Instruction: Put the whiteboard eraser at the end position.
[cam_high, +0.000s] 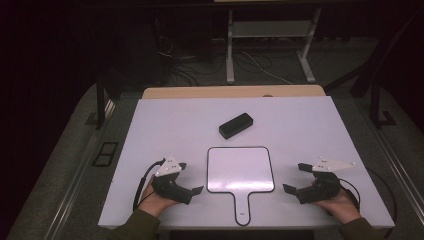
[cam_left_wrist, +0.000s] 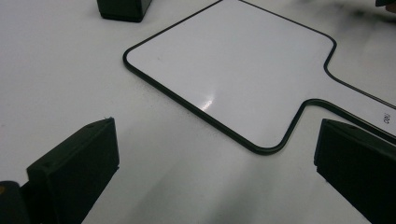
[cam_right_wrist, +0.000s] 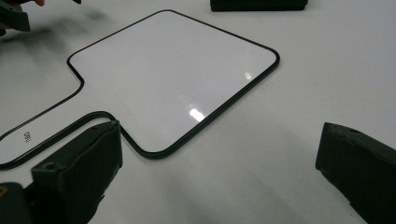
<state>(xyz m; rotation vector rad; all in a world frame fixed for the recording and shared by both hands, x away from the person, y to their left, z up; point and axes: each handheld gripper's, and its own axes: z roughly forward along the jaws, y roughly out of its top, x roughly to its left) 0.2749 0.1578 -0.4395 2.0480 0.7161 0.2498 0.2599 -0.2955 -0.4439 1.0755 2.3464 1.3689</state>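
Left gripper (cam_high: 192, 179) and right gripper (cam_high: 291, 177) rest on the white table (cam_high: 150, 130) on either side of a small paddle-shaped whiteboard (cam_high: 240, 169), both with jaws spread wide and holding nothing. The whiteboard lies flat at the near middle of the table, handle (cam_high: 242, 209) toward the person; a black eraser (cam_high: 235, 125) sits beyond its far edge, apart from it. Likely hazards — the board is thin and flush with the table, so a jaw probably cannot get under its black rim and may skid across the glossy face instead. A push from one side alone could slide it toward the near table edge or into the eraser. Gripping the eraser off-centre might tip it.
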